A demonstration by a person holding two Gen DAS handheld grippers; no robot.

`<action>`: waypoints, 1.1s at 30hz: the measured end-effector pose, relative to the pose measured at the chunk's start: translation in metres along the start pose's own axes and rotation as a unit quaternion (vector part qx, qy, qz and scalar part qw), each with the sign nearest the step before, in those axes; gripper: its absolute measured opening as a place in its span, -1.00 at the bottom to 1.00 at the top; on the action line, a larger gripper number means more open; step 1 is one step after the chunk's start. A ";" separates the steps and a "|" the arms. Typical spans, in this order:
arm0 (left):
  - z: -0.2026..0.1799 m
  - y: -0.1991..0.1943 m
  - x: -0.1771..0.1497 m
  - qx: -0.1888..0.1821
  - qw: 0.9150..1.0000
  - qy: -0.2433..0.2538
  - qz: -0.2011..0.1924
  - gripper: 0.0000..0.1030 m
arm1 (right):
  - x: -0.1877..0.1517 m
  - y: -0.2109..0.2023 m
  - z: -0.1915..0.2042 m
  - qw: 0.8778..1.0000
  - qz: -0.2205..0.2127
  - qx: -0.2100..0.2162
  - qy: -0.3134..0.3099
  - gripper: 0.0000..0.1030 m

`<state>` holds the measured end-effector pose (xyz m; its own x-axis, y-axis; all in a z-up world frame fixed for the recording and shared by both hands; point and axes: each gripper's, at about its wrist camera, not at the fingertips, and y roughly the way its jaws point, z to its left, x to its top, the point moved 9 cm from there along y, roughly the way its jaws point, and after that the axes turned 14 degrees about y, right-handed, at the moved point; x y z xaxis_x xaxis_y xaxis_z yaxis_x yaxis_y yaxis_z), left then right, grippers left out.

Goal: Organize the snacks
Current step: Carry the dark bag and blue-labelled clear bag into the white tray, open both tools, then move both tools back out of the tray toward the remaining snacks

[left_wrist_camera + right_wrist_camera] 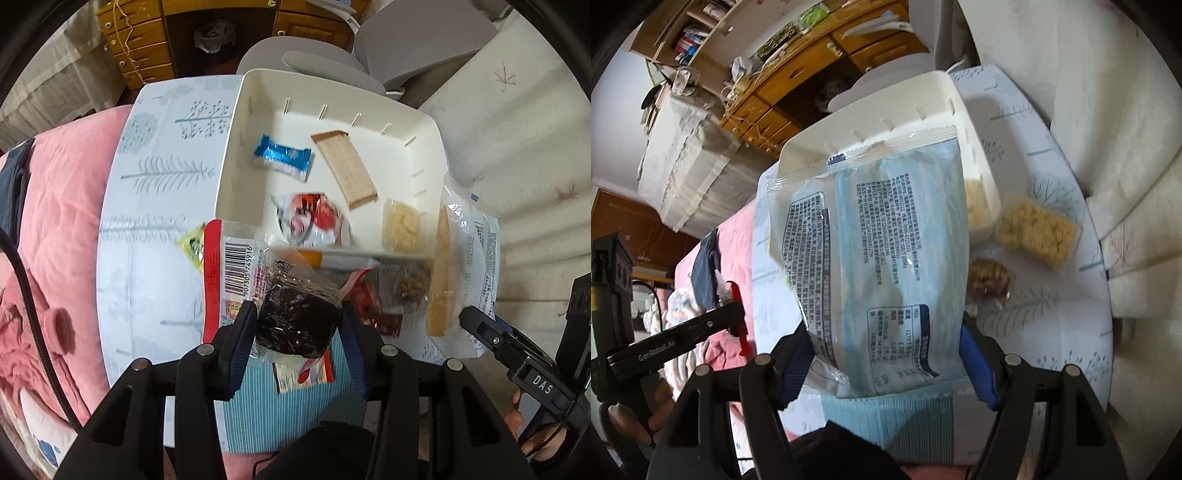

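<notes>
Table (147, 206): round, white cloth with grey trees.
Bin (236, 147): white, at the far edge of the table, snacks inside.
Big bag (871, 254): clear and blue, squeezed in the right gripper (886, 358), up over the bin's near side.
Dark snack (297, 325): in clear wrap, pinched in the left gripper (299, 328), up over the table's near edge.
Yellow puffs (1038, 230): on the table, just beside the bin.
</notes>
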<state>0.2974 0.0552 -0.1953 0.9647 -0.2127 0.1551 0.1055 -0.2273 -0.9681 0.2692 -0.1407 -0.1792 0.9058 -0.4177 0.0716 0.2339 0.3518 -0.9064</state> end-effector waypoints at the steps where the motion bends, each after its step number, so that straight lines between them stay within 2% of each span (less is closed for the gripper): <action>1: 0.002 0.003 0.005 -0.002 1.000 0.002 -0.001 -0.15 | 0.004 0.001 0.002 1.000 -0.005 -0.002 0.000 0.42; 10: 0.012 0.022 0.050 -0.022 0.998 0.034 -0.057 -0.17 | 0.042 0.024 0.012 0.998 -0.058 -0.018 -0.001 0.42; 16: 0.018 0.036 0.065 -0.033 0.997 0.034 -0.065 -0.17 | 0.062 0.044 0.009 0.997 -0.070 -0.020 0.017 0.43; 20: 0.020 0.040 0.065 -0.040 0.997 0.029 -0.067 -0.17 | 0.071 0.049 0.006 0.997 -0.075 -0.009 0.034 0.49; 23: 0.019 0.037 0.064 -0.040 0.996 0.030 -0.075 -0.17 | 0.075 0.051 0.003 0.996 -0.078 -0.009 0.039 0.63; 26: 0.017 0.033 0.060 -0.041 0.995 0.030 -0.080 -0.16 | 0.077 0.045 0.002 0.995 -0.090 0.000 0.041 0.65; 33: 0.004 0.022 0.041 -0.043 0.995 0.029 -0.086 -0.01 | 0.067 0.030 0.001 0.995 -0.096 0.011 0.037 0.65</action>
<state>0.3408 0.0456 -0.2107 0.9179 -0.2180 0.3315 0.2453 -0.3448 -0.9061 0.3373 -0.1578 -0.2012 0.8159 -0.5386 0.2103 0.4079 0.2784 -0.8696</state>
